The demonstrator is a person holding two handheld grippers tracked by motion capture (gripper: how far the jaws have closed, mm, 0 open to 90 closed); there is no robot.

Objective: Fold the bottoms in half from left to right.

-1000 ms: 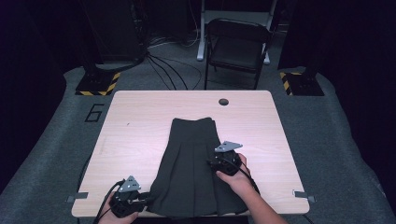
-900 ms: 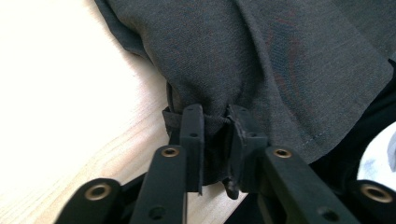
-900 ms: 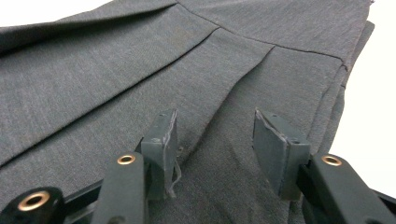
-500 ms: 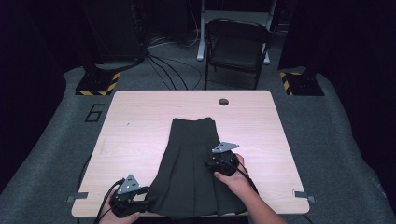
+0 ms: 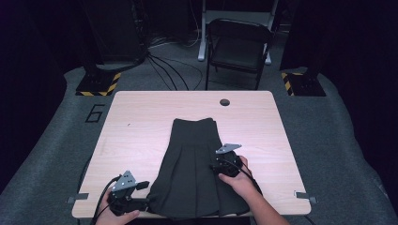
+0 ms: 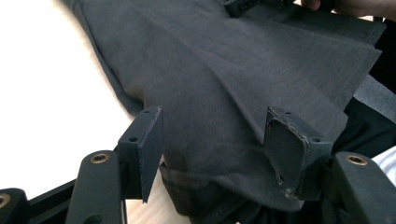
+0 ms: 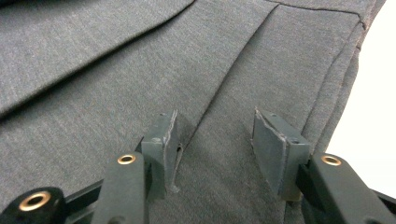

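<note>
On the tabletop (image 5: 141,122) a dark pleated skirt (image 5: 192,159) lies flat, long axis running away from the person, hem nearest. The left tongs (image 6: 212,140) stand spread at its near-left hem corner; the right tongs (image 7: 215,140), spread too, rest on the right pleats, mid-length.

Background behind the table

A black folding chair (image 5: 239,47) is standing beyond the table's (image 5: 141,122) far edge, cables (image 5: 164,70) are trailing over the grey floor (image 5: 328,126), and a striped base (image 5: 97,84) is sitting at left.
</note>
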